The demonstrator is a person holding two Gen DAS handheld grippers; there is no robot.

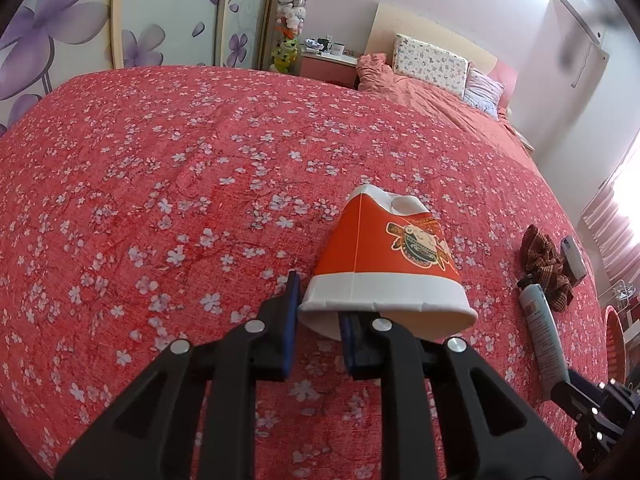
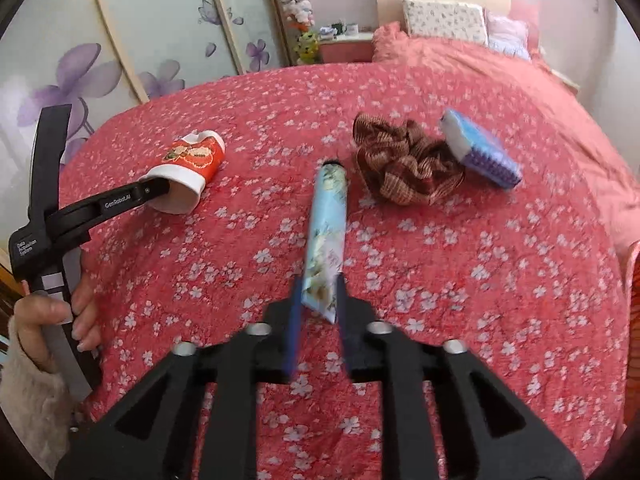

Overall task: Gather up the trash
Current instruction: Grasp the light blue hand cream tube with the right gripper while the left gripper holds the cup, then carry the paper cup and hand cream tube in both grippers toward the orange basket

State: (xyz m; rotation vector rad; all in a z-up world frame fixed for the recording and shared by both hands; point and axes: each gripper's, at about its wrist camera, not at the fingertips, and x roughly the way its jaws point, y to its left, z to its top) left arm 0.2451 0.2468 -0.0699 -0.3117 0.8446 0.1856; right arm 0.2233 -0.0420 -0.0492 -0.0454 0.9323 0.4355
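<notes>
Lying on its side on the red floral bed [image 1: 160, 160], the orange paper cup [image 1: 384, 264] has its rim pinched by the left claw [image 1: 320, 312], while the right claw [image 2: 318, 308] pinches the blue tube [image 2: 326, 232] beside a brown scrunchie [image 2: 404, 164].

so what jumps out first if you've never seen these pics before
The orange paper cup, lying on its side on the red floral bedspread, with the left gripper straddling its rim: one finger inside, one outside. To its right, the right gripper closes on the flat end of a pale blue tube. Beyond the tube lie a brown scrunchie and a tissue pack.
</notes>
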